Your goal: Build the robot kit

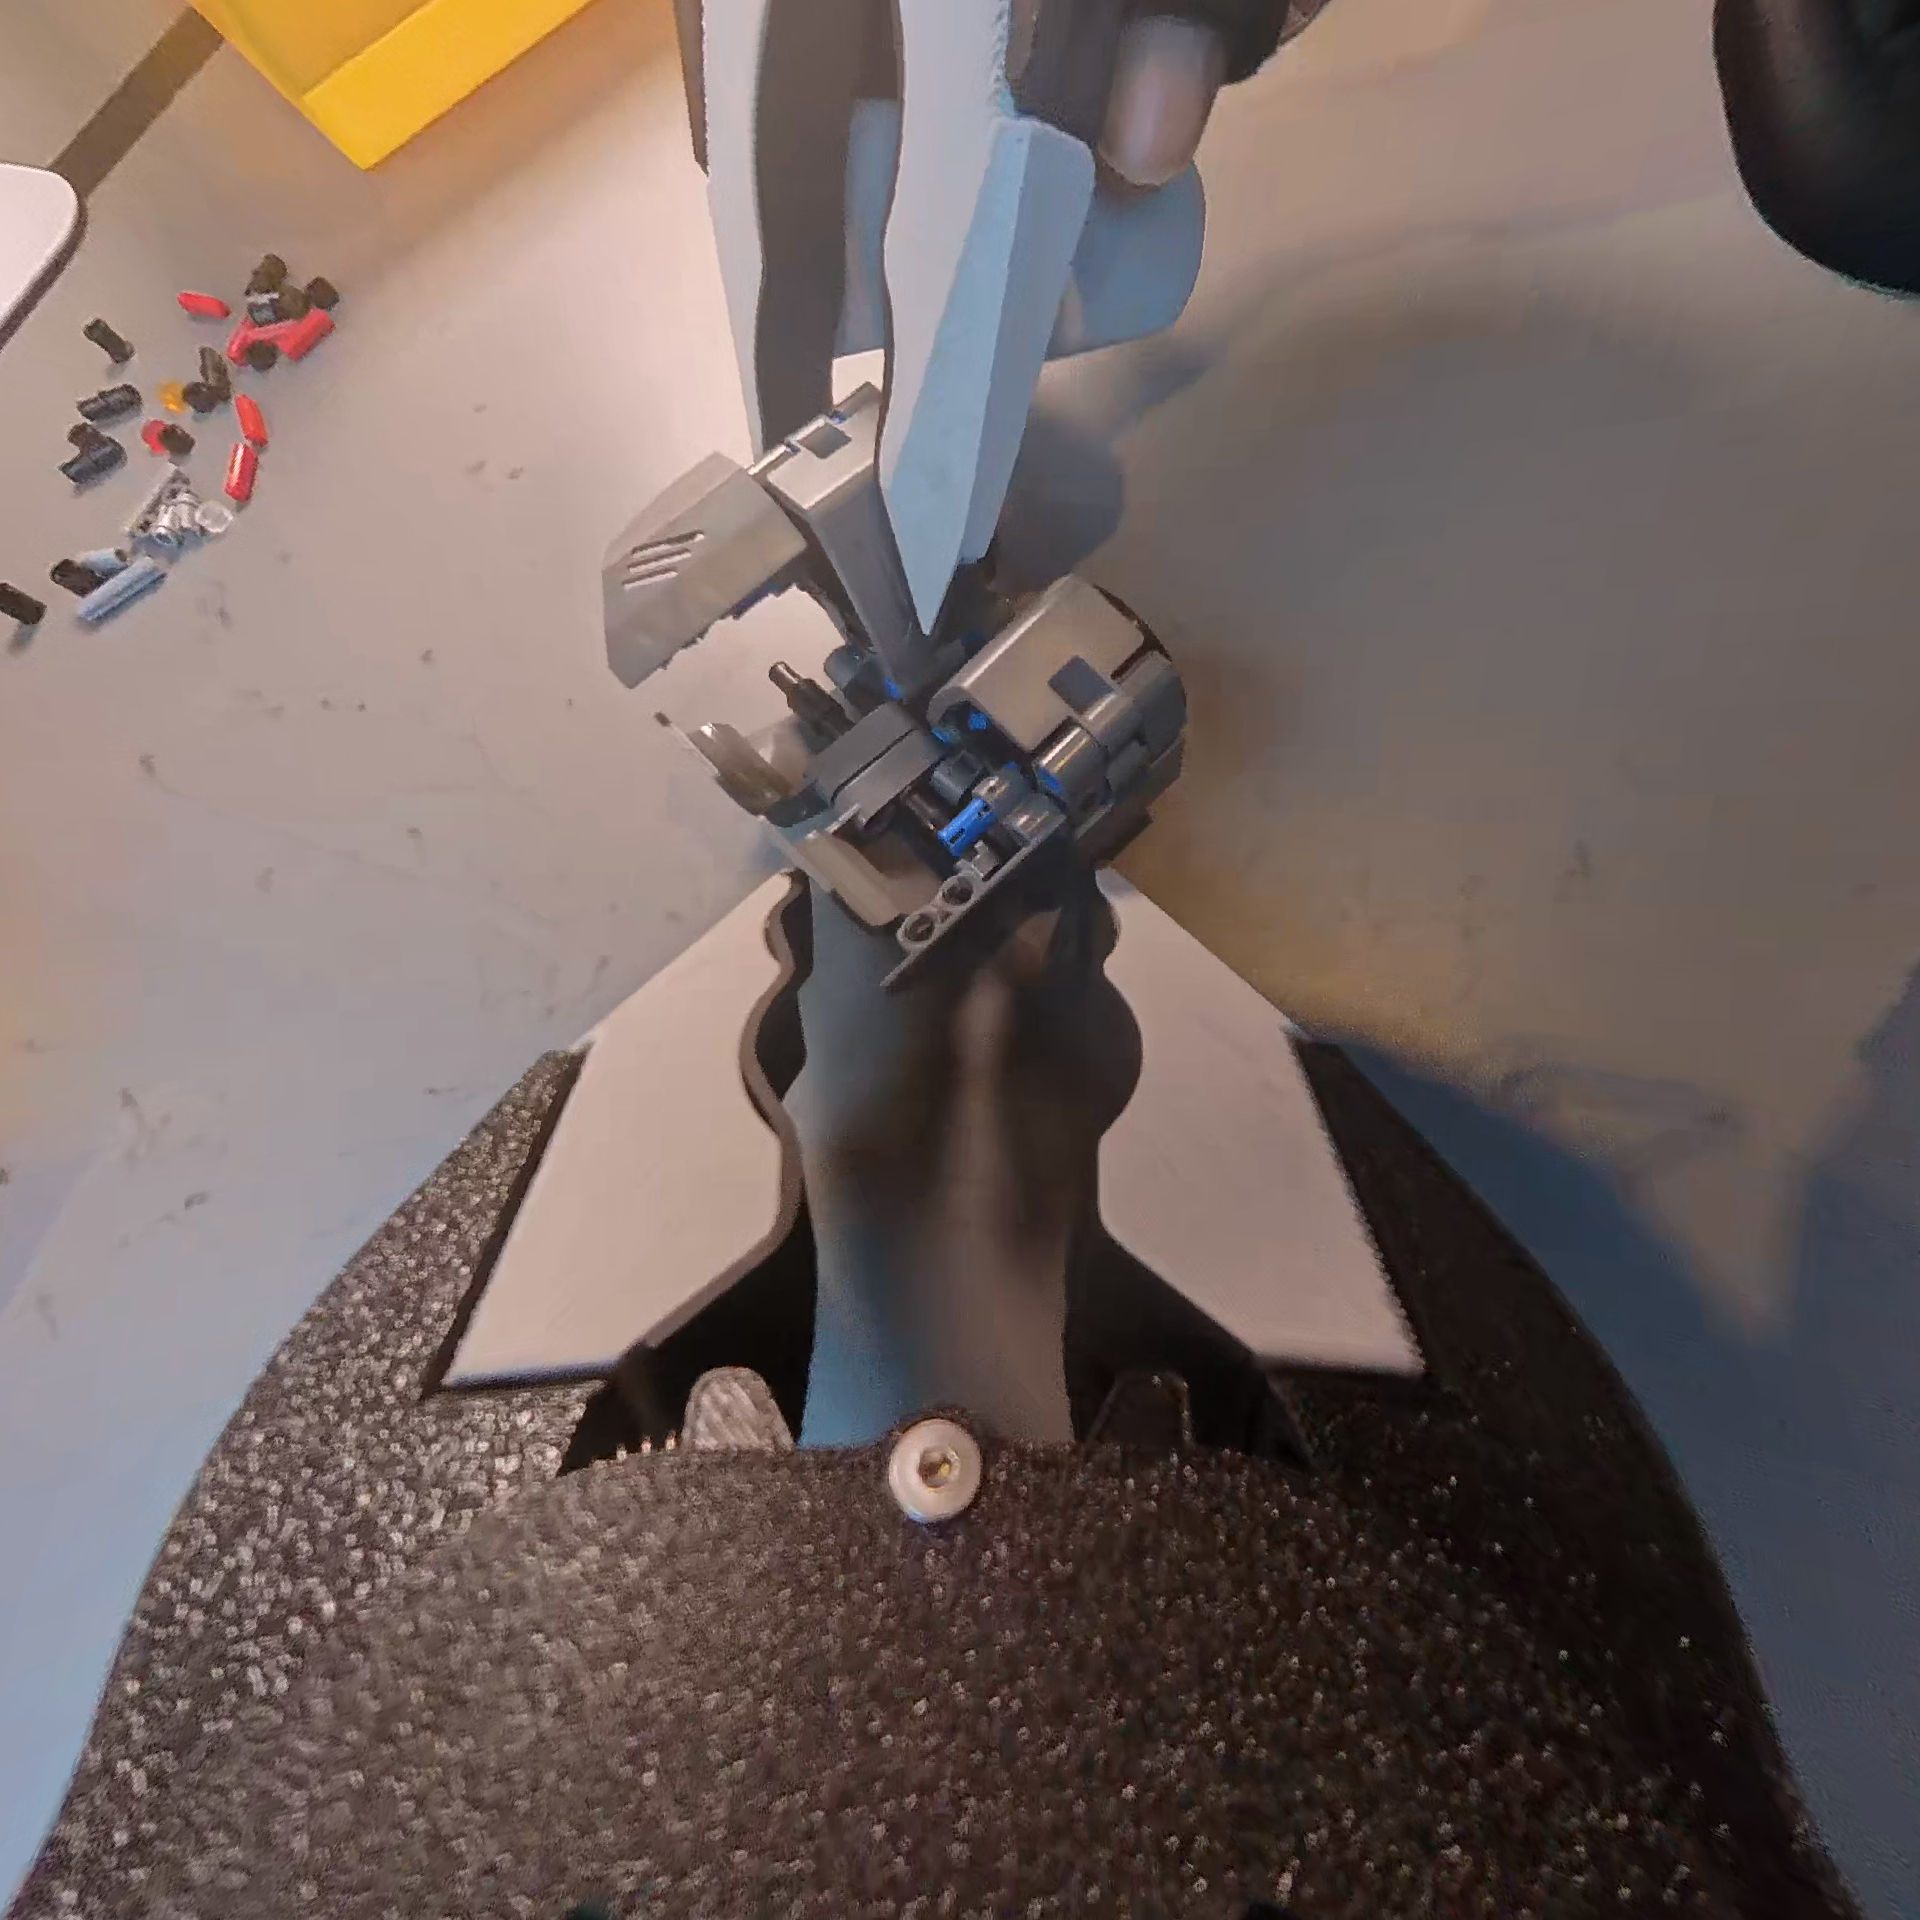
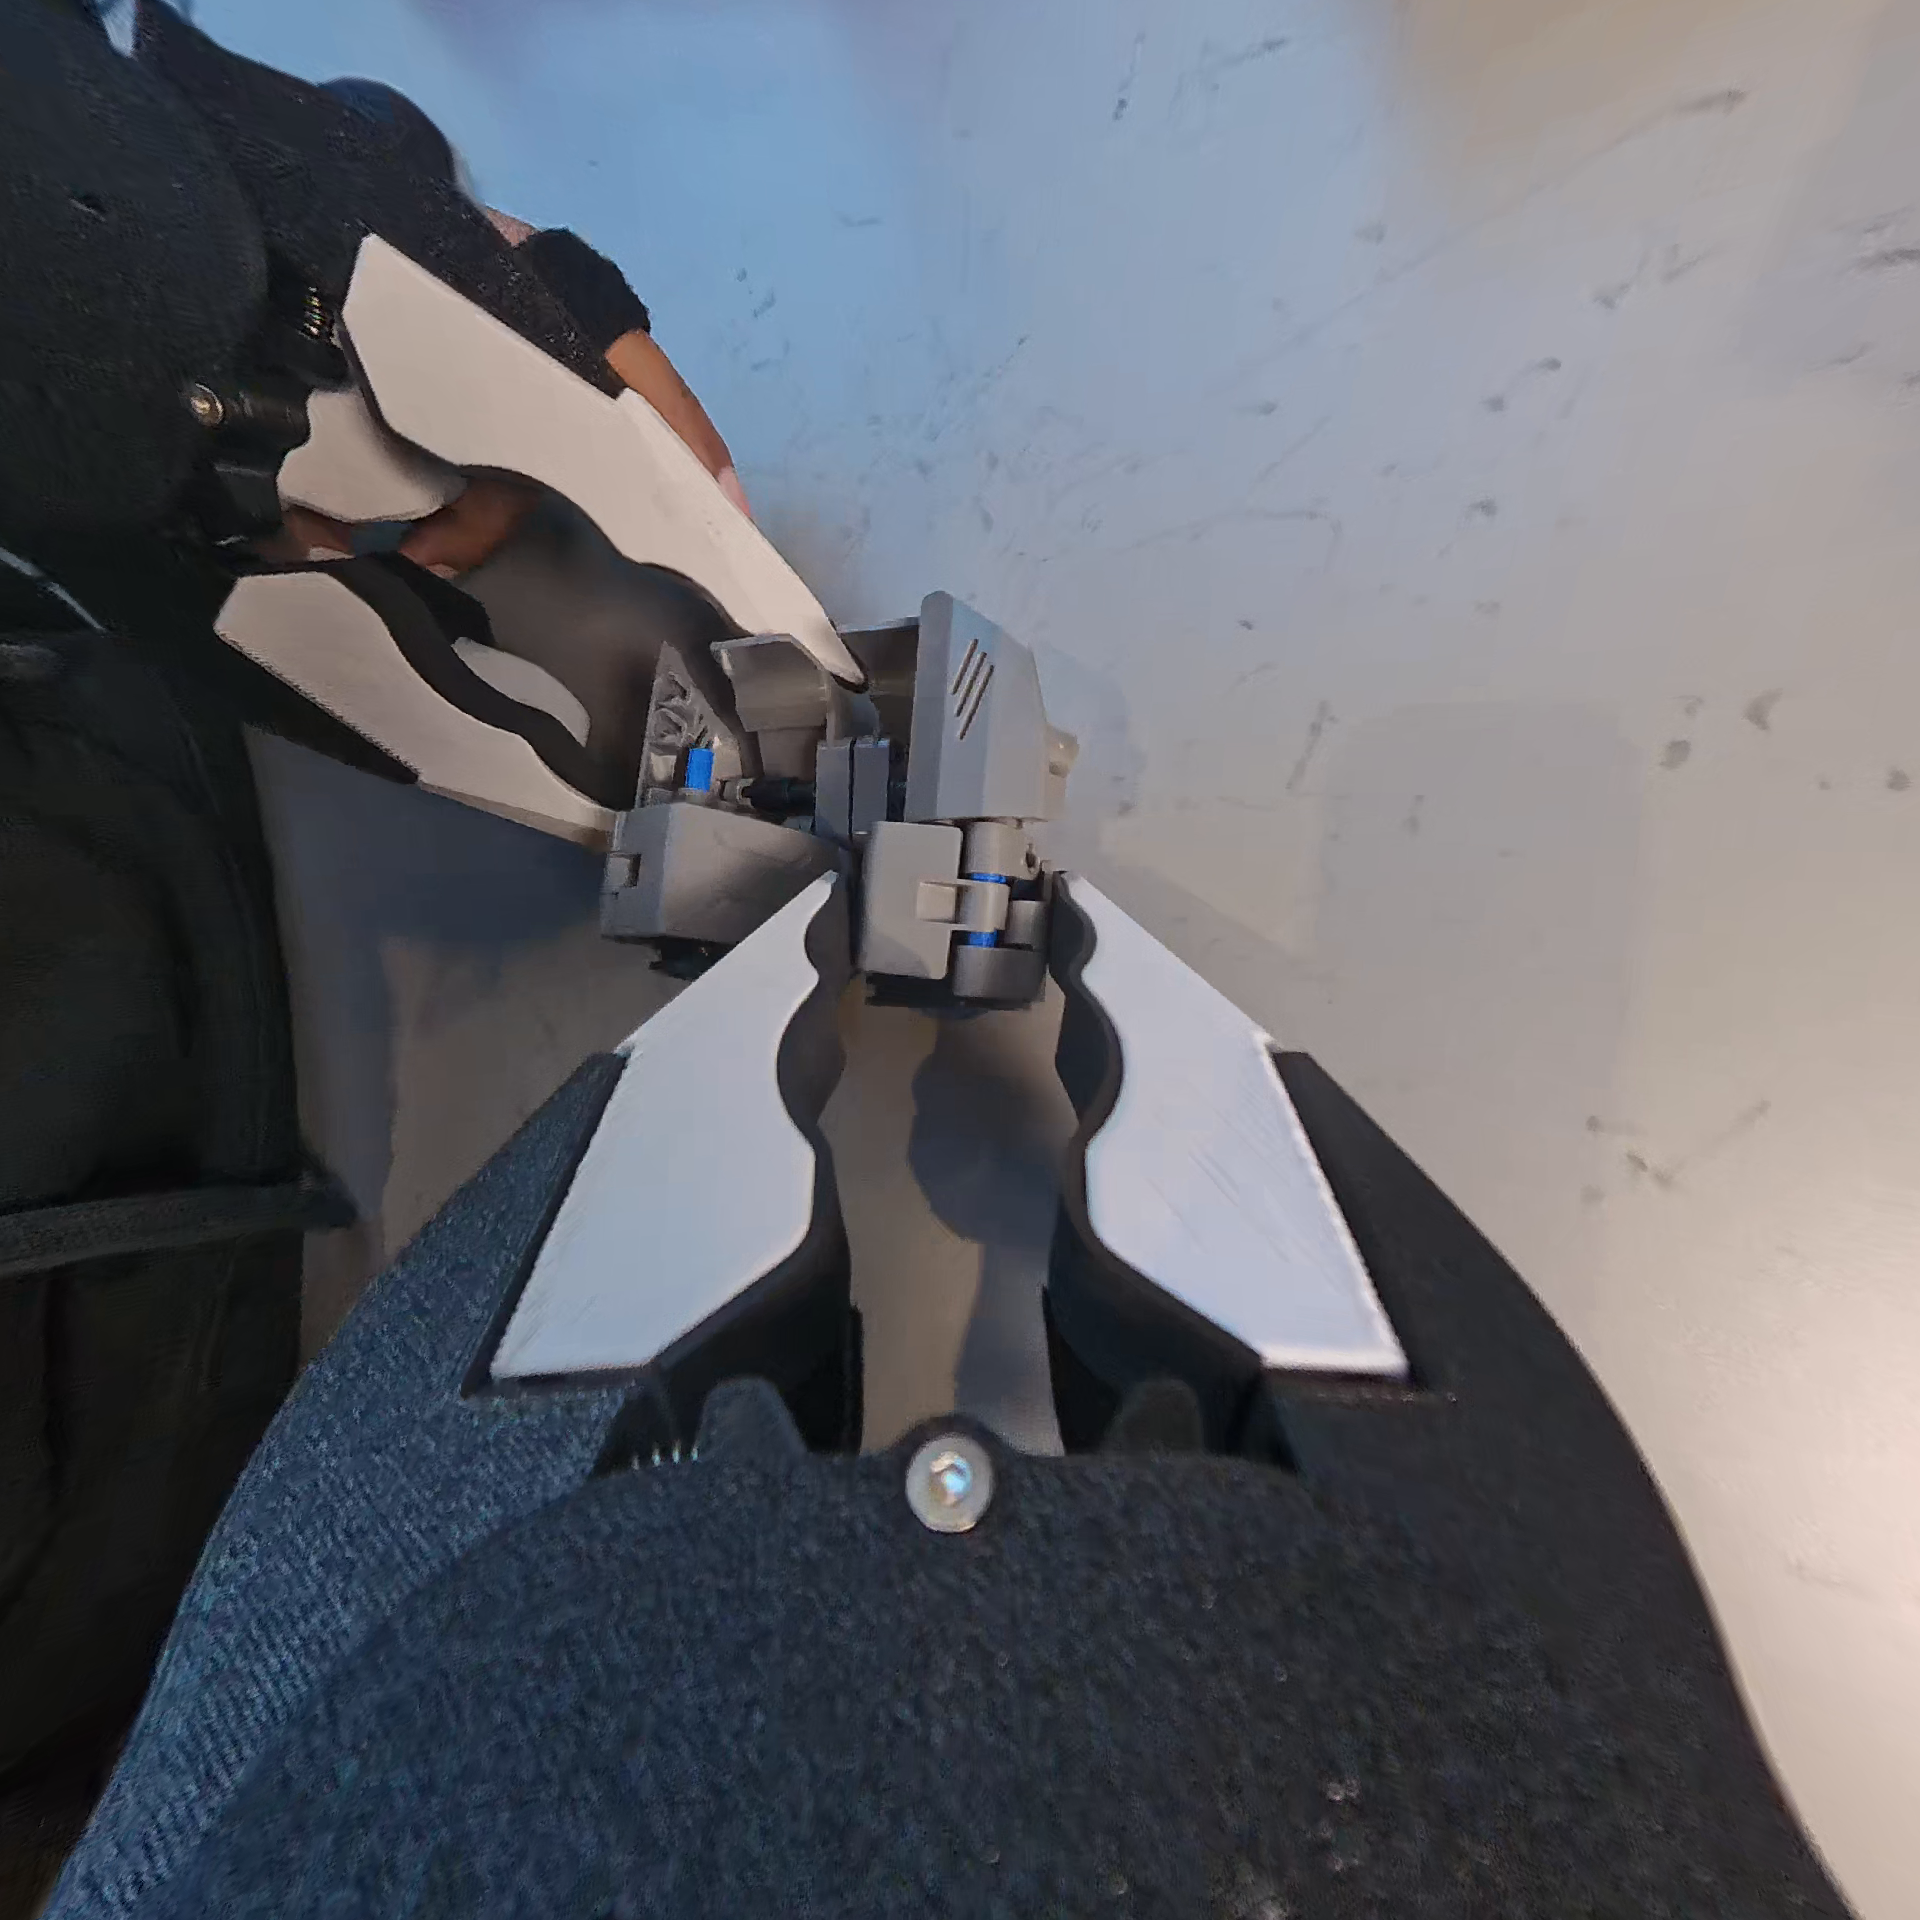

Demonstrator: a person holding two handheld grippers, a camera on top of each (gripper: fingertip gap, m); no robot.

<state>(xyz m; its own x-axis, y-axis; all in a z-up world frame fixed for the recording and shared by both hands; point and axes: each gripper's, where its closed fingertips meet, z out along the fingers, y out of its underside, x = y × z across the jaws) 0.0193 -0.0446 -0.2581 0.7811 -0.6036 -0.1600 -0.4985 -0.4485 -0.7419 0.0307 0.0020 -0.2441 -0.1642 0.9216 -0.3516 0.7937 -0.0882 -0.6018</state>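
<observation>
A grey toy-brick model (image 1: 1060, 707) with blue pins and a slotted panel (image 1: 686, 561) is held above the grey table between both grippers. My left gripper (image 1: 945, 894) is shut on its lower end, on a dark beam with holes. My right gripper (image 1: 862, 540) comes in from the top, with its fingers closed on the model's upper middle. In the right wrist view my right gripper (image 2: 945, 883) clamps a grey hinged block of the model (image 2: 977, 727). There the left gripper (image 2: 732, 748) reaches in from the left and grips the model's far side.
Several loose red, black and grey small pieces (image 1: 177, 416) lie on the table (image 1: 416, 831) at the left. A yellow box (image 1: 395, 73) stands at the top left, with a white object (image 1: 31, 229) at the left edge. A gloved hand (image 1: 1153, 94) holds the right gripper. About 6 centimetres separates my left fingertips from my right. The white object (image 1: 31, 229) is about 35 centimetres from both grippers' fingertips.
</observation>
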